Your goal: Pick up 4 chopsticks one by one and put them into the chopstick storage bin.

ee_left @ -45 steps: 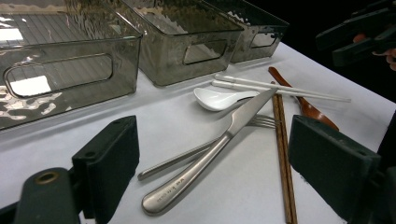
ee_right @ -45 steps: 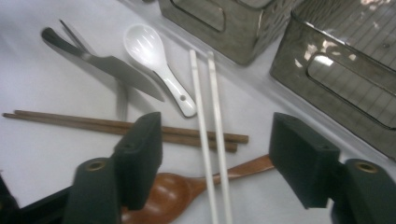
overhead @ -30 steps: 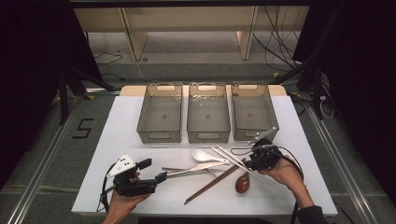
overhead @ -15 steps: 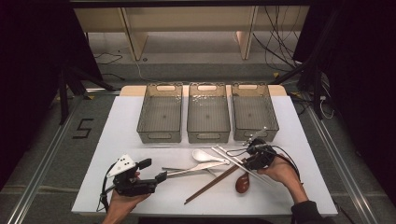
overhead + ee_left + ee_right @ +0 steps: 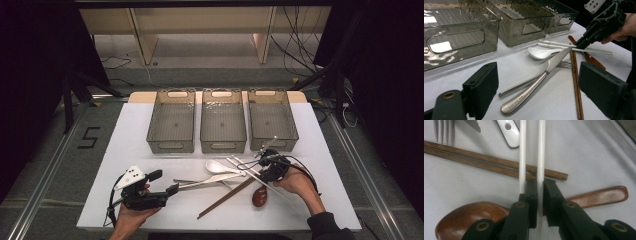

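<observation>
Own jaws wide apart, nothing btwn. Knife lay over fork on white table. Right gripper pinched white chopstick nr white spoon.

Cutlery pile crowds desk centre; three bins wall the rear; left strip open.

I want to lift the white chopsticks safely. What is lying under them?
Under the white chopsticks the brown wooden chopsticks cross, and nearer the right gripper lies the wooden spoon. The jaws, just closing on one white chopstick, cover the spoon's neck.
</observation>
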A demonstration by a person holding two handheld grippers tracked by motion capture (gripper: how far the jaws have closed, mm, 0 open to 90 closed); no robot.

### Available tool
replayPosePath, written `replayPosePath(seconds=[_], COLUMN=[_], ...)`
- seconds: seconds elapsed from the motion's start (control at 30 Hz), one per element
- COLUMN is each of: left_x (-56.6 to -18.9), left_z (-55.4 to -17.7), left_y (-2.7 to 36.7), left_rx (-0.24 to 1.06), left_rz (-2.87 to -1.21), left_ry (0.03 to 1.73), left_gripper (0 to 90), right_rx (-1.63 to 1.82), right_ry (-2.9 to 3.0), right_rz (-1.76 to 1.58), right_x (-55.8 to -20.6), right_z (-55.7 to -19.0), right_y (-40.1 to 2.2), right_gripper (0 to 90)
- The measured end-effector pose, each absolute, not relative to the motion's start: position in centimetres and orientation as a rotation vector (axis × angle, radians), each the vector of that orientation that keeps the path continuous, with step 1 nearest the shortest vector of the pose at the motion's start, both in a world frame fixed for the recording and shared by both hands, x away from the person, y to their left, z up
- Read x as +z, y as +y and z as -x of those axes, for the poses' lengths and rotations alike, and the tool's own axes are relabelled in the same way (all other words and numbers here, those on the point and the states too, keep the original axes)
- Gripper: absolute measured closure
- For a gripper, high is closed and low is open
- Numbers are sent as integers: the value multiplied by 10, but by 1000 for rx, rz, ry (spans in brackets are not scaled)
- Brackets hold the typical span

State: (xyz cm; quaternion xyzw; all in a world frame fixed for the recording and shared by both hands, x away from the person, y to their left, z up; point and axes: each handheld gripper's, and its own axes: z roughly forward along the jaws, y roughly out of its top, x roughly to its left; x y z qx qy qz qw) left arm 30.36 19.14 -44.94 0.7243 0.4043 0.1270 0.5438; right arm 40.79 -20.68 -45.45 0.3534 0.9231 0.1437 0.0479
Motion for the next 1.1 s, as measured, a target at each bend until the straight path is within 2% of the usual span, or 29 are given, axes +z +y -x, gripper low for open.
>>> replayPosePath(seconds=[0.37, 0.7, 1.1], left_x=[-449, -449, -450], left_z=[-304, -304, -305], left_y=[191, 191, 191], left_rx=[301, 301, 286], left_rz=[-1718, -1725, -1725], left_ry=[960, 964, 989], left_gripper=[164, 164, 164], right_rx=[430, 560, 707], right_ry=[2799, 2730, 2651], right_rz=[-1064, -1011, -930], right_x=[-450, -427, -404], right_z=[-407, -396, -387], right_y=[-207, -210, -187], right_gripper=[853, 855, 854])
